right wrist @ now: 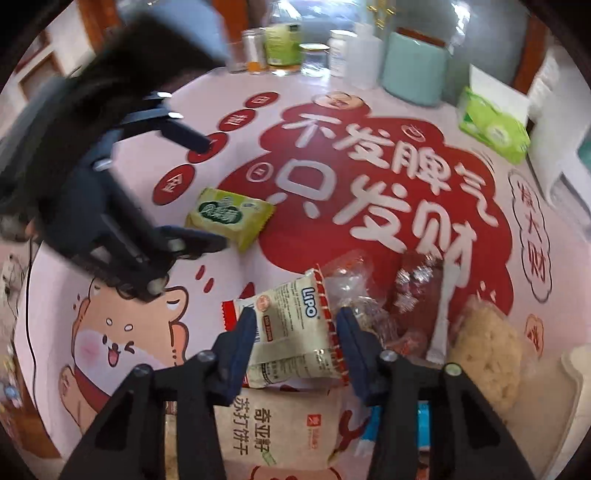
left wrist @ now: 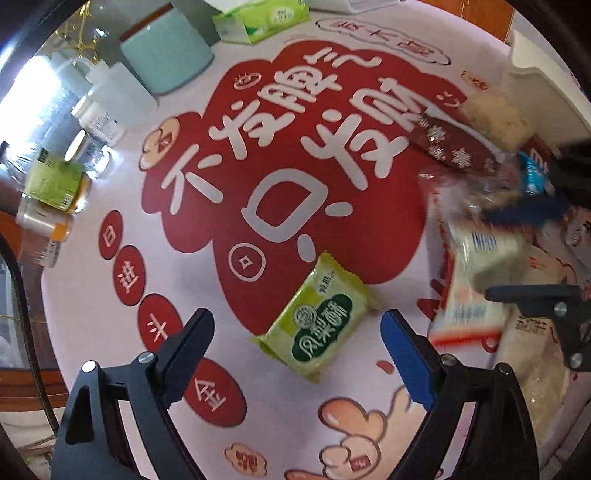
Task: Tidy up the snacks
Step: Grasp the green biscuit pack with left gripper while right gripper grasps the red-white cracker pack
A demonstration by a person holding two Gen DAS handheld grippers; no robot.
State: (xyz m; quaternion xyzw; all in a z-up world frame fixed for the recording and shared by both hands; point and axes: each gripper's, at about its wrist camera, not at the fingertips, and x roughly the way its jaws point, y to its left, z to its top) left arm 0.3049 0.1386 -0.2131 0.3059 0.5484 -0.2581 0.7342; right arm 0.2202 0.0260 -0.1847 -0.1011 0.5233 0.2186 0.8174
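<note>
A green pineapple-cake packet (left wrist: 322, 320) lies alone on the printed mat, just ahead of my open, empty left gripper (left wrist: 297, 325); it also shows in the right wrist view (right wrist: 229, 214). My right gripper (right wrist: 295, 325) is shut on a cream LIPO packet with red edges (right wrist: 295, 332), held above a snack pile. That packet appears blurred in the left wrist view (left wrist: 480, 266), between the right gripper's fingers (left wrist: 524, 291). The pile holds a soda-cracker bag (right wrist: 280, 424), a dark red snowflake packet (right wrist: 413, 291), a clear wrapped snack (right wrist: 351, 280) and a pale puffed snack (right wrist: 487, 354).
The red and pink printed mat (left wrist: 110, 288) covers the round table. Along its far edge stand a teal canister (left wrist: 166, 55), a green tissue pack (left wrist: 258, 18), white bottles (left wrist: 107, 107) and jars (left wrist: 55, 181). A white tray (left wrist: 546, 96) sits beyond the pile.
</note>
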